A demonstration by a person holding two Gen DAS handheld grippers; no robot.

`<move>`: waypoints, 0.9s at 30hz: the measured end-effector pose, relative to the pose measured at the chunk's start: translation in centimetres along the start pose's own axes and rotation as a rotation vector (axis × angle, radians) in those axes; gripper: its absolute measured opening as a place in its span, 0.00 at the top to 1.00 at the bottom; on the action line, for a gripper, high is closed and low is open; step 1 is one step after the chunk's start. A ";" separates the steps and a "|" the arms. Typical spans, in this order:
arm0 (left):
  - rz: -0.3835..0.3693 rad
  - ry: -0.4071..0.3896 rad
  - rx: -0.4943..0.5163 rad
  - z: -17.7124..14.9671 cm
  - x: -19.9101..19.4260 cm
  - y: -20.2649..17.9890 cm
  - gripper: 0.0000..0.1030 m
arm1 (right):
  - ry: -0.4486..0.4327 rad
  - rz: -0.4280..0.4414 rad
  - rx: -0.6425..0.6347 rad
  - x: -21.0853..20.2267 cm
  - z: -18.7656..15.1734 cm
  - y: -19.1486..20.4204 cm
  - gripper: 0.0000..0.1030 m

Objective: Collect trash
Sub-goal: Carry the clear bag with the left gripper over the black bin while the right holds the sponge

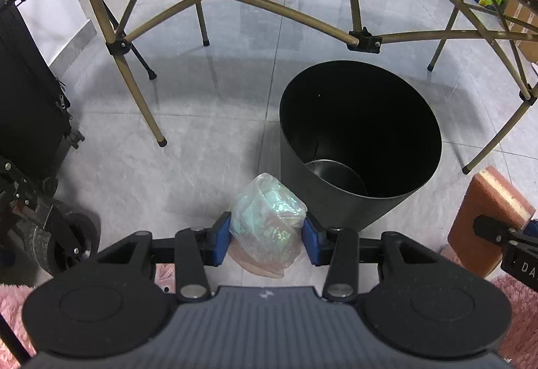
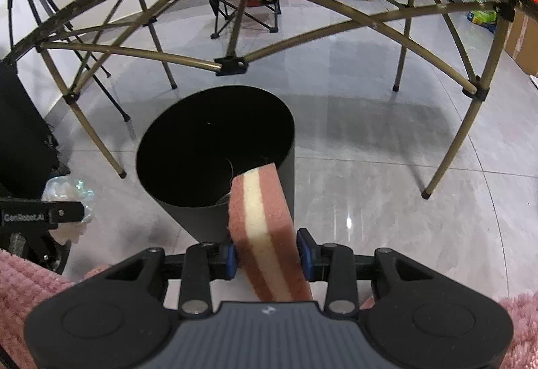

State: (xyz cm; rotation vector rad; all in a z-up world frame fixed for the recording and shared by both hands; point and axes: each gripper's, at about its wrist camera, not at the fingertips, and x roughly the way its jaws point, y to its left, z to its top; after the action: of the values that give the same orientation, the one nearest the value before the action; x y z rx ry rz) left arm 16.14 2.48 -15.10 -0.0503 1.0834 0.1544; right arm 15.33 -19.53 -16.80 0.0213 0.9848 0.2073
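Right tongs [image 2: 267, 254] clamp the sponge [image 2: 265, 234]; left tongs [image 1: 265, 239] clamp the plastic wad [image 1: 267, 217]. Centre each over the bin [image 2: 215, 147] before releasing.

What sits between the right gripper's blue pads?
A pink sponge with a cream middle layer, clamped by the right gripper beside the black round bin, shown in the right wrist view.
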 end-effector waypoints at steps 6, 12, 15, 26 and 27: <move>-0.009 0.048 -0.031 1.0 0.9 -0.1 0.57 | 0.020 -0.022 0.032 1.0 0.5 -1.0 0.67; -0.018 0.071 -0.054 2.2 1.2 -0.4 0.58 | 0.027 -0.047 0.056 2.2 1.0 -2.0 0.67; -0.022 0.069 -0.056 3.0 1.1 -0.8 0.58 | 0.029 -0.062 0.074 2.8 1.4 -2.7 0.67; -0.035 0.043 -0.041 7.0 1.8 -3.7 0.58 | 0.007 -0.113 0.127 4.6 3.0 -5.2 0.67; -0.038 0.042 -0.037 7.3 2.0 -4.1 0.58 | 0.004 -0.116 0.132 4.7 3.2 -5.4 0.67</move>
State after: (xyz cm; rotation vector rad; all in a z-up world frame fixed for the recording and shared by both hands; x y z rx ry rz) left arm 24.08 -0.52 -13.54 -0.1081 1.1213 0.1395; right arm 21.40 -23.75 -19.51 0.0839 0.9991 0.0355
